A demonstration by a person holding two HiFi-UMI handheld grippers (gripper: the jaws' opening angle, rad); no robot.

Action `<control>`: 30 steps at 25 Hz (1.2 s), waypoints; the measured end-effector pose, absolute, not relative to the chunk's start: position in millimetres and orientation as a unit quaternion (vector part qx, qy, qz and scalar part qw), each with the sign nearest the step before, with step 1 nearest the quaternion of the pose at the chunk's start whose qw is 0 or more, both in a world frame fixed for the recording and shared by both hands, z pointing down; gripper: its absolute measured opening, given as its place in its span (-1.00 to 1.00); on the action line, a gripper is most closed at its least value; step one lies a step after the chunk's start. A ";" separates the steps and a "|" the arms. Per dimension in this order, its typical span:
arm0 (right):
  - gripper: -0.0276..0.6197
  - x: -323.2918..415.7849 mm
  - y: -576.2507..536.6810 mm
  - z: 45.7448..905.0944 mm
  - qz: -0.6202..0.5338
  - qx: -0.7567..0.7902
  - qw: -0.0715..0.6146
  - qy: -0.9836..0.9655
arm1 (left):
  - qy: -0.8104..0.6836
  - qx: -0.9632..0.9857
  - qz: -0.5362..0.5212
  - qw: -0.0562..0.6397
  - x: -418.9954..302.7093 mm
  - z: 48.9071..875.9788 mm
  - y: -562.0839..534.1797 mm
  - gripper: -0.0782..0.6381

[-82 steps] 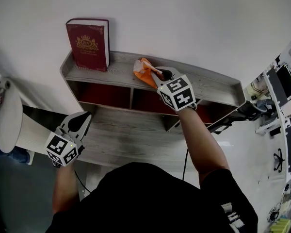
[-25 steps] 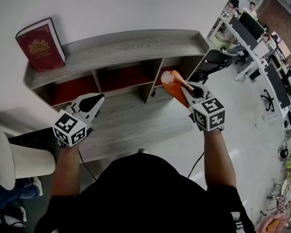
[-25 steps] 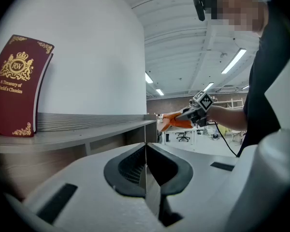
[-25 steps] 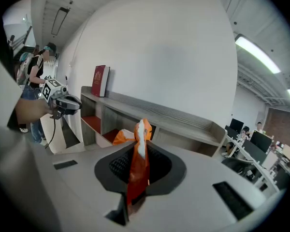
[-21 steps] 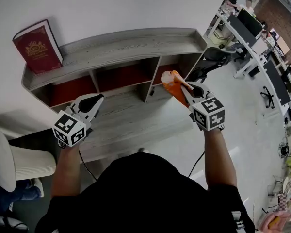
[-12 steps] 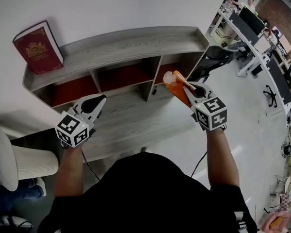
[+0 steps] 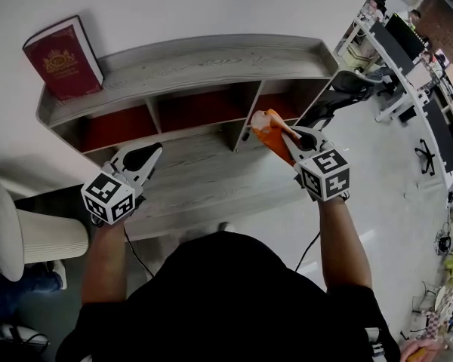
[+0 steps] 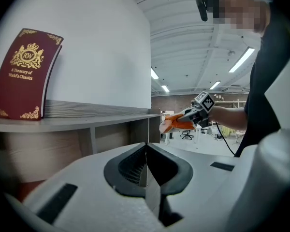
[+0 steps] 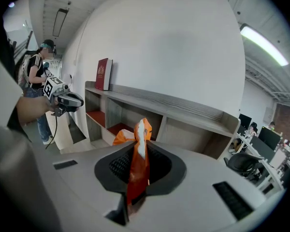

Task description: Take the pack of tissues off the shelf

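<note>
An orange and white pack of tissues (image 7: pixel 270 132) is pinched in my right gripper (image 7: pixel 283 138), which is shut on it. In the head view it hangs in the air in front of the shelf's right-hand compartment, off the top board. The right gripper view shows the pack (image 9: pixel 137 163) squeezed flat between the jaws, its end sticking out ahead. My left gripper (image 7: pixel 141 159) hovers over the lower board at the left, jaws shut with nothing between them (image 8: pixel 146 170). In the left gripper view the tissue pack (image 8: pixel 176 123) shows far off in the other gripper.
The grey wooden shelf (image 7: pixel 189 59) stands against a white wall, with red-backed compartments below its top board. A dark red book (image 7: pixel 63 57) leans upright at the top board's left end. A white cylinder (image 7: pixel 49 240) stands at the left. Desks and chairs (image 7: pixel 415 66) fill the right.
The right gripper has carried the tissue pack from the top board out in front of the shelf and sunk slightly over the last moments. The left gripper has stayed put.
</note>
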State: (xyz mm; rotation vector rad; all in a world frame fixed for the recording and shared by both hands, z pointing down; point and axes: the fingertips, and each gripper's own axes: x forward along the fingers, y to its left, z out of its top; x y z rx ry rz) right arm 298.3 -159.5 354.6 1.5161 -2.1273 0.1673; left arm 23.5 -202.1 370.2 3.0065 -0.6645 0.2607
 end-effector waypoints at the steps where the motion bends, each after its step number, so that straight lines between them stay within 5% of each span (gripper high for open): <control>1: -0.84 296.6 -161.2 358.5 0.064 0.554 0.262 -0.788 | -0.219 0.972 0.086 0.029 21.4 372.3 -201.7 -0.73; 30: -0.84 149.8 -221.0 532.7 0.119 0.360 0.315 -0.870 | -0.357 0.915 0.113 0.151 -70.3 475.5 -177.3 -0.73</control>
